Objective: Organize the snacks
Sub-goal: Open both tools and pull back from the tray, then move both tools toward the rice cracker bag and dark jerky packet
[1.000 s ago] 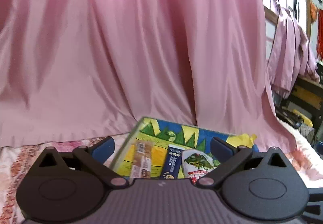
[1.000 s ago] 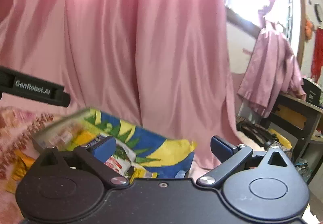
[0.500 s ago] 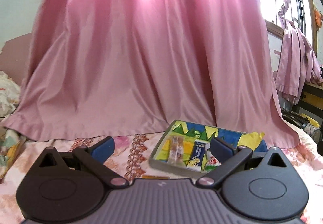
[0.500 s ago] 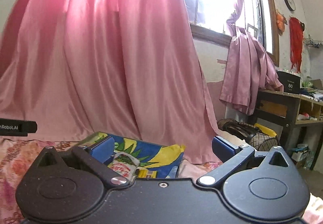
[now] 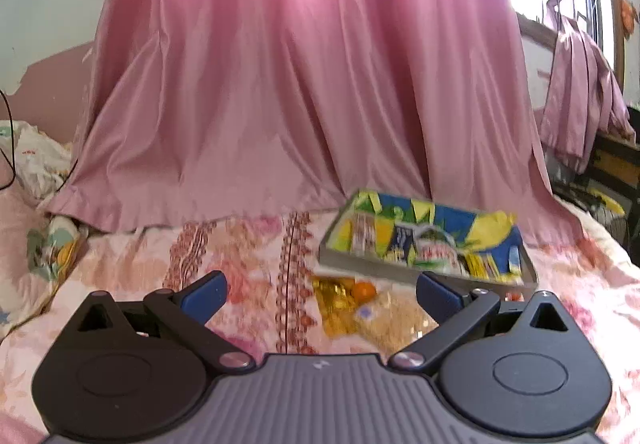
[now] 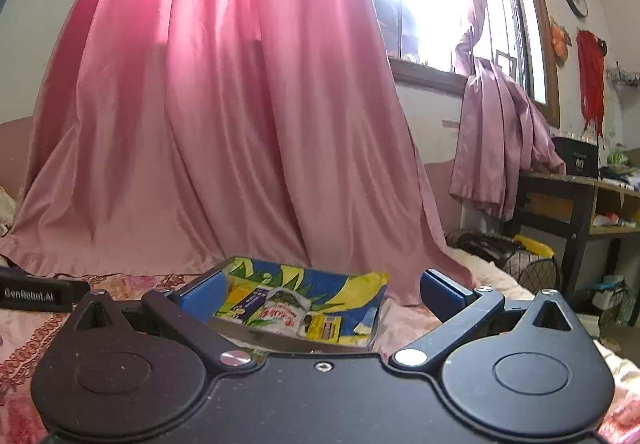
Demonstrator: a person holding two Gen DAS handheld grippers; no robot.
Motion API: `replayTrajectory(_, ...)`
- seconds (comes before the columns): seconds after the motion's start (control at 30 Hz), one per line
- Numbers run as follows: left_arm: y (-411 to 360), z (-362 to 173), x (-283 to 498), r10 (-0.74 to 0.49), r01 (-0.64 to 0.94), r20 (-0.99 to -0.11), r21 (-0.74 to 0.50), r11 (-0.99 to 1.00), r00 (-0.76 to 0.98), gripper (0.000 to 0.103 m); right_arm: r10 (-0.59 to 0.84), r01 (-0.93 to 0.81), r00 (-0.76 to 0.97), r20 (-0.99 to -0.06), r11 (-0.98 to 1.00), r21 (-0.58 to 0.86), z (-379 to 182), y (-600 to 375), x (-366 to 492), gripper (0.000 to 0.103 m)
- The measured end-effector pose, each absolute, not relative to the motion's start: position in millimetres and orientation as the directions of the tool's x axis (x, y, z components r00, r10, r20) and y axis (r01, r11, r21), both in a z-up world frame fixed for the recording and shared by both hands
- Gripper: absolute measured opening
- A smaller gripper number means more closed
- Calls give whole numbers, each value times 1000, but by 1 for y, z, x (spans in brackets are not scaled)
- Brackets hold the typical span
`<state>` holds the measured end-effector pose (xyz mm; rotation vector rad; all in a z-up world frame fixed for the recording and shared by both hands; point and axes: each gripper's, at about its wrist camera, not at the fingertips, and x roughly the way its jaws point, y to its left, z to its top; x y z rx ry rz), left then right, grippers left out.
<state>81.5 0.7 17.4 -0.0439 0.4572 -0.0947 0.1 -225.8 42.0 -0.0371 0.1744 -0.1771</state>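
A shallow tray (image 5: 400, 272) with a blue, yellow and green lining lies on the pink floral bedcover and holds several snack packets (image 5: 432, 250). Loose snacks lie in front of it: a gold packet with an orange picture (image 5: 344, 294) and a clear bag of pale crumbs (image 5: 394, 318). My left gripper (image 5: 320, 294) is open and empty, above the bed just short of the loose snacks. My right gripper (image 6: 320, 294) is open and empty, close over the tray (image 6: 256, 332), with a white packet (image 6: 286, 310) between its fingers' line of sight.
A long pink curtain (image 5: 304, 84) hangs behind the tray and drapes onto the bed. Crumpled bedding (image 5: 44, 244) lies at the left. A desk (image 6: 580, 204) and a wire basket (image 6: 532, 268) stand at the right. The left gripper's body (image 6: 40, 294) shows at the right wrist view's left edge.
Both grippers have pulled back and up from the tray. The tray looks smaller and farther in the left wrist view, and the loose snacks in front of it have come into sight.
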Motion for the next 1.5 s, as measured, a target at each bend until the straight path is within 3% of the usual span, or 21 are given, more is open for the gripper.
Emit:
replayTrajectory(0.2, -3, 7, 70, -60, 70, -512, -1, 998, 857, 103, -157, 179, 934, -321, 983, 38, 29, -227, 0, 102)
replayTrajectory(0.43, -1, 1, 67, -64, 70, -566, -12, 997, 822, 103, -141, 172, 883, -448, 985, 30, 11, -217, 6, 102)
replayTrajectory(0.9, -7, -20, 103, -167, 152, -722, -86, 985, 672, 103, -49, 138, 738, -673, 987, 79, -14, -223, 45, 102)
replayTrajectory(1.33, -27, -37, 163, -206, 185, -766, -115, 976, 609, 103, -22, -5, 705, -709, 999, -36, -28, -223, 103, 102)
replayTrajectory(1.5, -40, -46, 186, -203, 189, -763, -108, 976, 614, 103, -11, -1, 695, -718, 1000, -16, -44, -222, 123, 102)
